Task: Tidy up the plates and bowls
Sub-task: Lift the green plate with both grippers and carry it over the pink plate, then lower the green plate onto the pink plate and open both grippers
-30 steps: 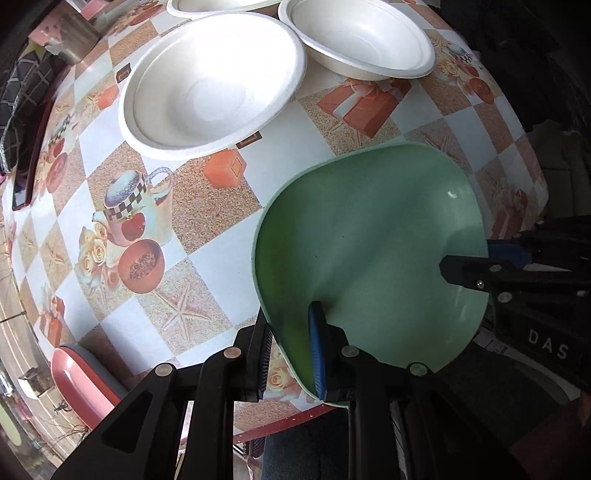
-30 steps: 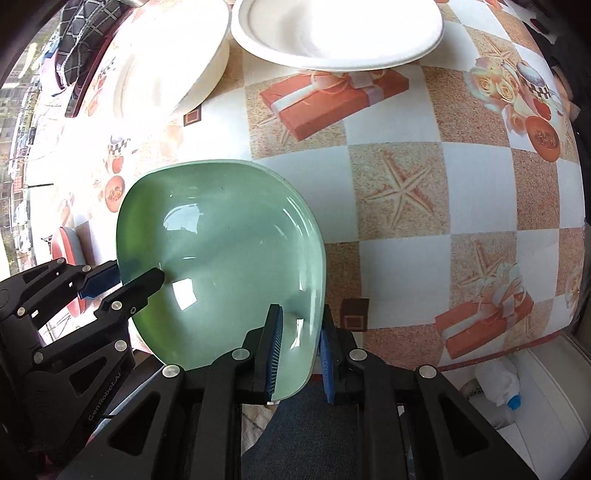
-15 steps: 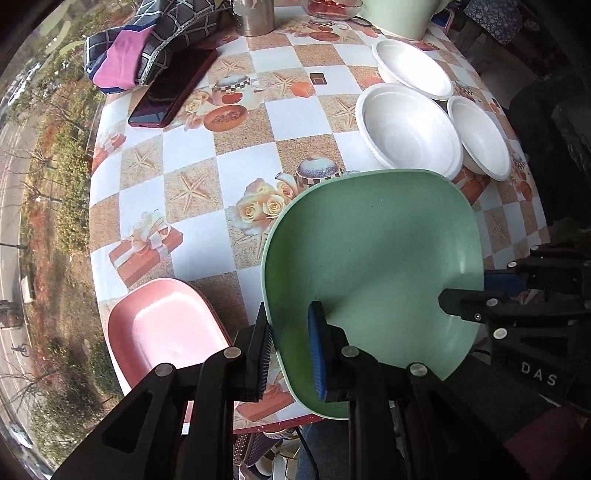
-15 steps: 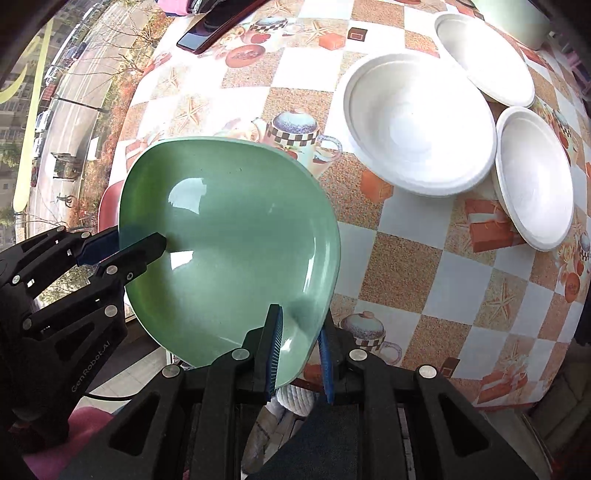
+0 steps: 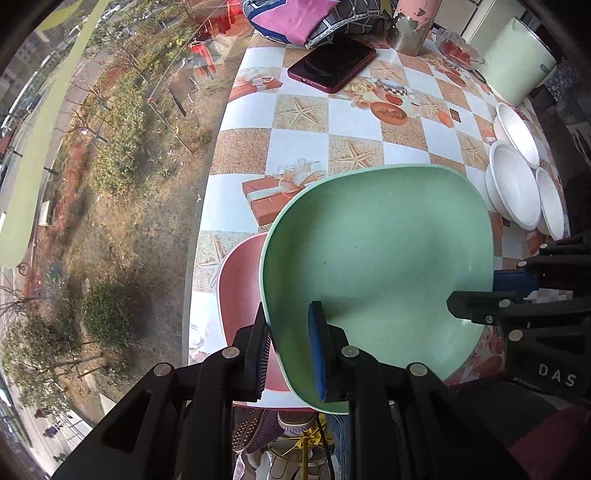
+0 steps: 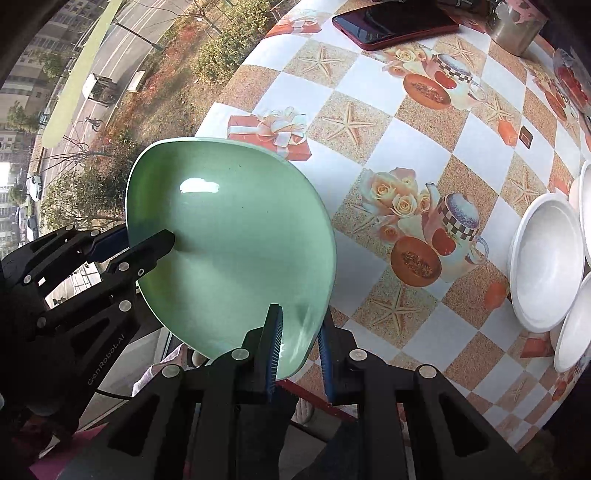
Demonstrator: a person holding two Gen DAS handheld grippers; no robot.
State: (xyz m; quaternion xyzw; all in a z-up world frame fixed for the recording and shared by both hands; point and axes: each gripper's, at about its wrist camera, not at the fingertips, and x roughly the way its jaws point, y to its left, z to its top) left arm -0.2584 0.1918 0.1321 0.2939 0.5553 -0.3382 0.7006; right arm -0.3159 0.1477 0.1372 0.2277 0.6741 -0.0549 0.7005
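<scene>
Green plate (image 5: 376, 258): pale, glossy, rounded-square; held in the air at the near edge of the tabletop, tilted, with its left part overlapping the pink plate below it.
Left gripper (image 5: 288, 347): jaws clenched on the plate's near rim, one pad under it and one blue pad on its inner face.
Right gripper (image 6: 297, 350): jaws clenched on the plate's near rim in its own view; it enters the left wrist view from the right, biting the plate's right edge.
Pink plate (image 5: 240, 295): flat on the tabletop at the near left corner, partly hidden under the green one; whether the two touch I cannot tell.
Tabletop (image 5: 354, 118): checked oilcloth printed with starfish, gift boxes and teacups.
White bowls (image 5: 517, 184): three, close together at the right edge, side by side and overlapping a little, not nested.
Far end: a dark red phone (image 5: 332, 66), a metal cup (image 5: 413, 33), folded cloth, a small glass dish and a pale green pot (image 5: 517, 59).
Progress: early to middle, by my reading. The green plate looks about to be set on the pink one; the white bowls are not yet stacked.
</scene>
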